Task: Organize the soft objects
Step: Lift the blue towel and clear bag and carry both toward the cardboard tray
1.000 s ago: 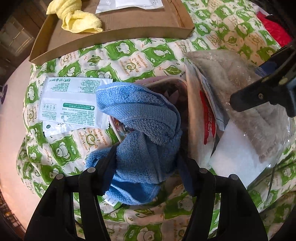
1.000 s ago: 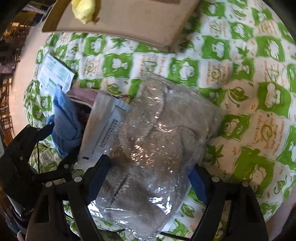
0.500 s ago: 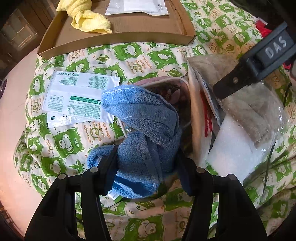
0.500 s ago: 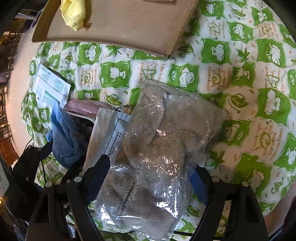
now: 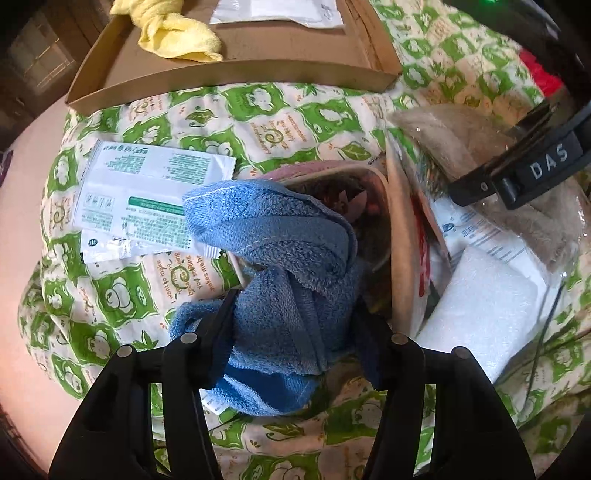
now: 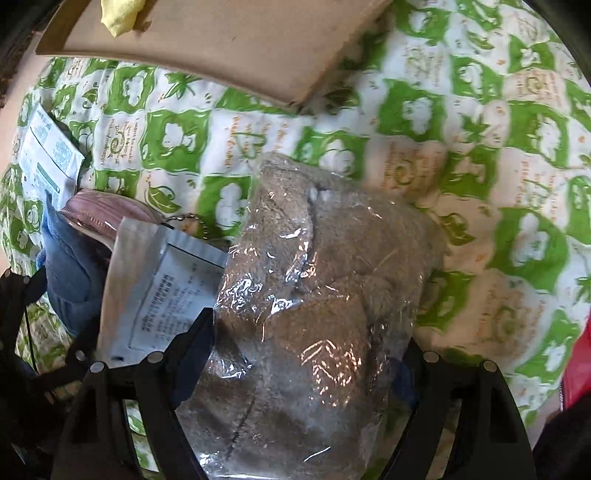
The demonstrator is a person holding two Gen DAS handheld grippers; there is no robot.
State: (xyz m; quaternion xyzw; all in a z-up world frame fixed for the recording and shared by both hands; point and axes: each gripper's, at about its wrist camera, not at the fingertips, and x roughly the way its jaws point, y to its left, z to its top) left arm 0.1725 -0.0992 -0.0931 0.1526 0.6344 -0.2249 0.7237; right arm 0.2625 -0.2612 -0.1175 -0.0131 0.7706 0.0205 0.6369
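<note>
The left tongs [image 5: 295,314] are closed around a bunched blue towel [image 5: 280,266], both fingers pressed into the cloth. The towel drapes over the near rim of a pink pouch [image 5: 354,199] lying on a green-and-cream printed cloth [image 5: 258,122] that covers the surface. On the cloth, partly readable lines say "I want to make" and "makes me happy". Left of the towel lies a flat white packet [image 5: 144,195] with a green band and small print too fine to read; the towel overlaps its right end.

The right tongs [image 6: 306,347] grip a clear plastic bag holding a grey-brown plush fabric [image 6: 314,302], the fingers pressed against its two sides. This bag lies right of the pouch. A white packet with a printed label [image 6: 166,291] is wedged between the pouch and the bag; its text is too small to make out, and a red mark shows on its edge in the left view. A ball chain [image 6: 192,221] shows at the far side of the pouch.

In the left view, the right tool's black body bears a label reading "DAS" [image 5: 546,162].

At the far side sits a shallow cardboard tray [image 5: 236,70] holding a yellow towel [image 5: 173,33] and a white packet [image 5: 277,11]. Something red [image 5: 539,70] lies at the far right.
</note>
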